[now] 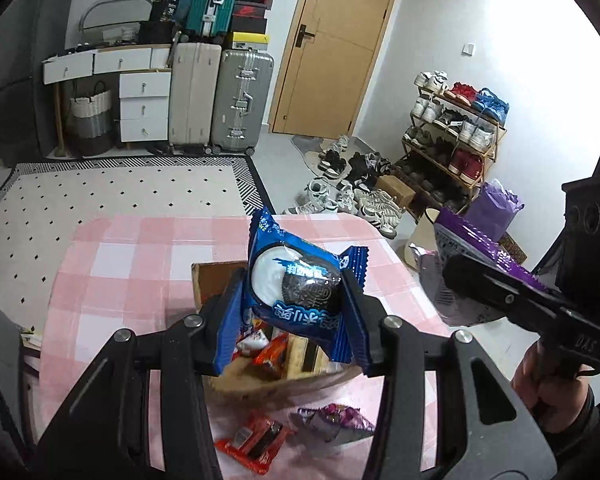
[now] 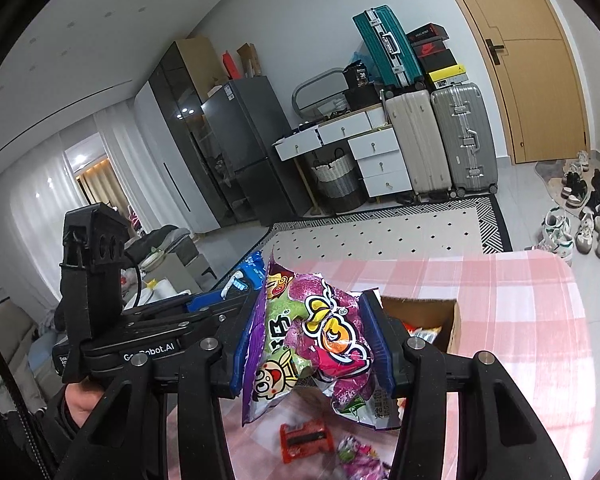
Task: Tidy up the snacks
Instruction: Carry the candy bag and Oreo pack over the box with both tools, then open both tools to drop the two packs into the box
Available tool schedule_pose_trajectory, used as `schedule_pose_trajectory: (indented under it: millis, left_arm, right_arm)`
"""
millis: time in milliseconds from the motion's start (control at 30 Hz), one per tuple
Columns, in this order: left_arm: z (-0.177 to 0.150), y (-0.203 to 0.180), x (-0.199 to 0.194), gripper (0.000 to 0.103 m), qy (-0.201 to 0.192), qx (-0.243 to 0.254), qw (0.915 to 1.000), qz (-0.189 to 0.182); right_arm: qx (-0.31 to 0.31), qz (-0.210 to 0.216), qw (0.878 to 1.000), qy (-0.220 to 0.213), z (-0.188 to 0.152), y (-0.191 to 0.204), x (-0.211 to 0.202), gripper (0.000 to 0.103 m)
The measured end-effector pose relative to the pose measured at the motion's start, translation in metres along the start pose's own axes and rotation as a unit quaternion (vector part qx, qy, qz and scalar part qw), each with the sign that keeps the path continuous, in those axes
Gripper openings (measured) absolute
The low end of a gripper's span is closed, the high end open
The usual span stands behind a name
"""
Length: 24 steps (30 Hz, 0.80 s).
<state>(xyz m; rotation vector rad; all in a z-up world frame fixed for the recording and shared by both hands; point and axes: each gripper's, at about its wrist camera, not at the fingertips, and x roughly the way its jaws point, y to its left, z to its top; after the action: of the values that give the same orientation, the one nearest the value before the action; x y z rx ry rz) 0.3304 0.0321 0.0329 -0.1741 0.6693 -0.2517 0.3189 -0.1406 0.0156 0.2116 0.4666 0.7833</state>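
Note:
My left gripper [image 1: 294, 300] is shut on a blue Oreo-style cookie packet [image 1: 296, 280] and holds it above an open cardboard box [image 1: 214, 278] with several snacks inside. My right gripper [image 2: 310, 340] is shut on a purple cartoon snack bag [image 2: 312, 344], held above the table near the same box [image 2: 456, 322]. The right gripper and its purple bag [image 1: 480, 248] show at the right of the left wrist view. The left gripper body [image 2: 148, 336] and a bit of its blue packet [image 2: 248, 272] show at the left of the right wrist view.
The pink checked table [image 1: 132, 264] carries a red packet [image 1: 256, 440] and a small purple packet [image 1: 332, 420] in front of the box. They also show in the right wrist view as a red packet [image 2: 306, 438] and a purple packet [image 2: 360, 456]. Floor rug, suitcases and shoe rack lie beyond.

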Motion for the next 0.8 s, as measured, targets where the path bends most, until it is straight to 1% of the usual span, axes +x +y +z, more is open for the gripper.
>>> schedule_pose_trajectory:
  millis: [200, 333, 400, 567, 633, 667, 700, 733, 767, 800]
  left_arm:
    - [0.012, 0.005, 0.045, 0.043, 0.022, -0.001, 0.9998, 0.002]
    - [0.009, 0.016, 0.074, 0.043, 0.04, -0.014, 0.9991, -0.001]
    - [0.006, 0.019, 0.084, 0.043, 0.044, -0.019, 0.9988, -0.006]
    - [0.0, 0.028, 0.11, 0.043, 0.055, -0.028, 0.998, -0.012]
    - [-0.004, 0.032, 0.122, 0.043, 0.067, -0.032, 0.9971, -0.018]
    - [-0.006, 0.032, 0.127, 0.044, 0.077, -0.03, 0.9965, -0.01]
    - [-0.009, 0.034, 0.135, 0.044, 0.091, -0.029, 0.9954, 0.003]
    - [-0.011, 0.036, 0.139, 0.044, 0.095, -0.033, 0.9949, -0.002]
    - [-0.013, 0.038, 0.141, 0.051, 0.099, -0.038, 0.9944, -0.006]
    - [-0.014, 0.039, 0.142, 0.065, 0.102, -0.04, 0.9939, 0.0]
  right_arm:
    - [0.017, -0.002, 1.0, 0.012, 0.012, -0.02, 0.028, 0.049]
    - [0.026, -0.006, 0.999, 0.024, 0.01, -0.032, 0.047, 0.049]
    - [0.034, -0.018, 0.999, 0.032, 0.009, -0.038, 0.057, 0.049]
    - [0.047, -0.018, 0.998, 0.039, 0.003, -0.047, 0.074, 0.05]
    - [0.054, -0.024, 0.997, 0.043, 0.002, -0.05, 0.08, 0.052]
    - [0.056, -0.022, 0.997, 0.045, 0.001, -0.05, 0.081, 0.055]
    - [0.054, -0.02, 0.997, 0.046, 0.001, -0.05, 0.082, 0.062]
    - [0.048, -0.029, 0.997, 0.045, 0.001, -0.047, 0.082, 0.067]
    - [0.045, -0.035, 0.998, 0.042, 0.0, -0.046, 0.081, 0.075]
    - [0.042, -0.035, 0.998, 0.037, 0.0, -0.044, 0.08, 0.075]
